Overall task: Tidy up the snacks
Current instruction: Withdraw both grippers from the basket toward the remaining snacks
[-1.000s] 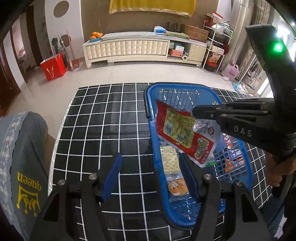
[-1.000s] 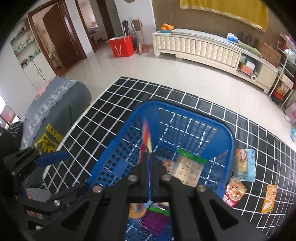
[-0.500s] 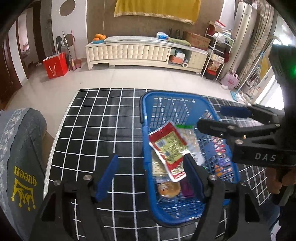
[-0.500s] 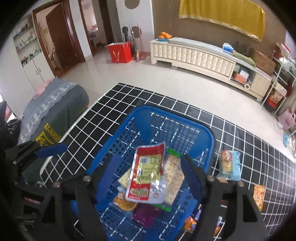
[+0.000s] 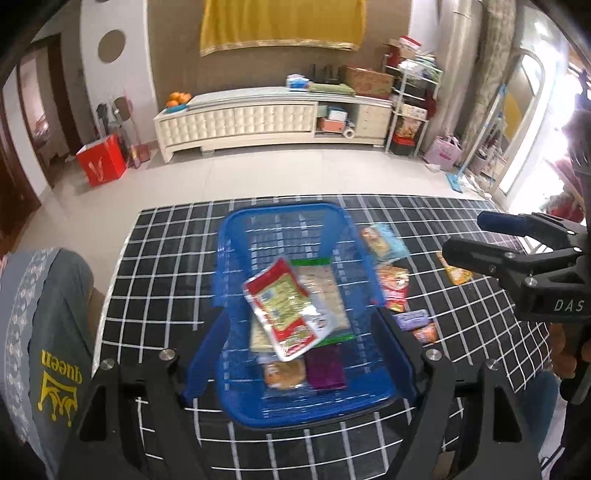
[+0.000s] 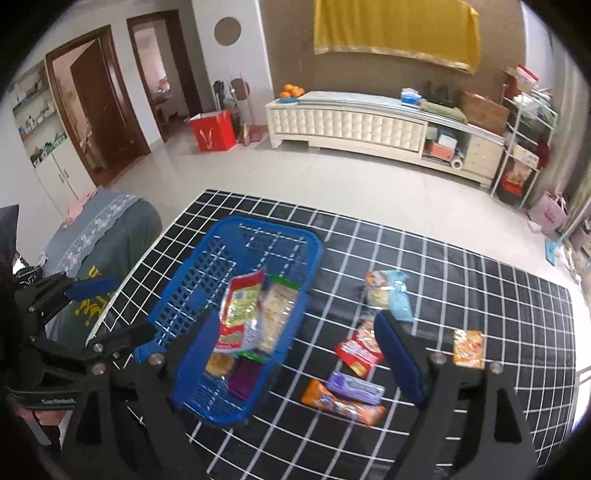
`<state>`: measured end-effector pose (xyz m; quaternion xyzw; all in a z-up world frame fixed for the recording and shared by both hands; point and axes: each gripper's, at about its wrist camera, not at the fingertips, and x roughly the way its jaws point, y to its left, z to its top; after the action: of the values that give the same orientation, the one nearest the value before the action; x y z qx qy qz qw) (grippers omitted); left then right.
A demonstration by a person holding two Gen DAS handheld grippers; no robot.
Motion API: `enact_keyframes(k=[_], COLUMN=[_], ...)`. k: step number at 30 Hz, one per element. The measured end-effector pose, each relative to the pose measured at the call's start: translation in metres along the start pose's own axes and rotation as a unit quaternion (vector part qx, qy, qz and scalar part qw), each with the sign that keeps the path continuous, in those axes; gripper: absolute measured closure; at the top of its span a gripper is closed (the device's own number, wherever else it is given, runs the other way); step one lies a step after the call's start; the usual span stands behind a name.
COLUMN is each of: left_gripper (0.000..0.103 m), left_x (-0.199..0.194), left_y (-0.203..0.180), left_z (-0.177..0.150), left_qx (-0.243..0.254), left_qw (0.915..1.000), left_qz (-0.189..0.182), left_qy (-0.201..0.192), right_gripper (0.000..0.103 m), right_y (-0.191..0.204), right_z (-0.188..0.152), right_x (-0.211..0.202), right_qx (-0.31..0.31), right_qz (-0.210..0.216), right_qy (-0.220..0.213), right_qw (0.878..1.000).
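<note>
Snacks (image 6: 357,353) right of the basket (image 6: 192,295) look light, crinkly and slippery; pinch an edge. Both grippers, left (image 5: 295,354) and right (image 6: 295,354), gape wide, empty.

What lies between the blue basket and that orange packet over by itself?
In the right wrist view, a red packet lies between the blue basket and the orange packet.

- Pale tiled floor (image 6: 354,184)
- Long cream sideboard (image 5: 258,118) against a brown wall (image 6: 288,55)
- Yellow cloth (image 6: 395,29) hung above
- Dark wooden doors (image 6: 99,110) at the left
- Bright daylight from a window (image 5: 524,125) at the right
</note>
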<state>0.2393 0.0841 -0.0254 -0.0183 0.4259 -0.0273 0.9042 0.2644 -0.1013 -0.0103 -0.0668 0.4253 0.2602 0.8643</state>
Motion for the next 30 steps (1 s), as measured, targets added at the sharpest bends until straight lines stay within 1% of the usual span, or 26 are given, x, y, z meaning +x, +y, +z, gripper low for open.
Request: enact_keyframes(k=[3,6,9,17,21,26,30], left_gripper=[0.026,0.024,0.024,0.024,0.024,0.024,0.024], left_x=[0.003,0.014,0.023,0.052,0.071,0.097,0.123], left_y=[-0.025,-0.05,-0.074,-0.139,-0.164,-0.184,-0.192], left_z=[0.005,0.01,0.013,0.019,0.02,0.019,0.019], left_qx=[0.011,0.021,0.037,0.069,0.082,0.088,0.086], left_qw=[0.9999,0.9995,0.9989,0.9962,0.9945,0.9928,0.9919], left_qz=[-0.008,-0.017,-0.017,-0.034,-0.037,-0.037,-0.022], left_qy=[0.0,0.015,0.022,0.04,0.054,0.073,0.091], right_gripper=[0.014,0.014,0.014,0.014,0.014,0.014,0.014], right_y=[-0.016,-0.037,-0.056,-0.121,-0.146,-0.177,-0.203], right_z=[-0.006,-0.016,-0.028,-0.058,-0.069,-0.08,-0.085], right_x=[-0.01,-0.018,-0.024,-0.024,-0.018,-0.002,0.022], right_qx=[0.004,0.011,0.022,0.059,0.071,0.092,0.112], right_qz=[-0.009,-0.01,-0.013,-0.033,-0.039,-0.039,-0.036], right_qy=[-0.003,-0.001,0.001,0.024,0.036,0.056,0.076], right_qw=[1.0,1.0,1.0,0.997,0.996,0.993,0.99])
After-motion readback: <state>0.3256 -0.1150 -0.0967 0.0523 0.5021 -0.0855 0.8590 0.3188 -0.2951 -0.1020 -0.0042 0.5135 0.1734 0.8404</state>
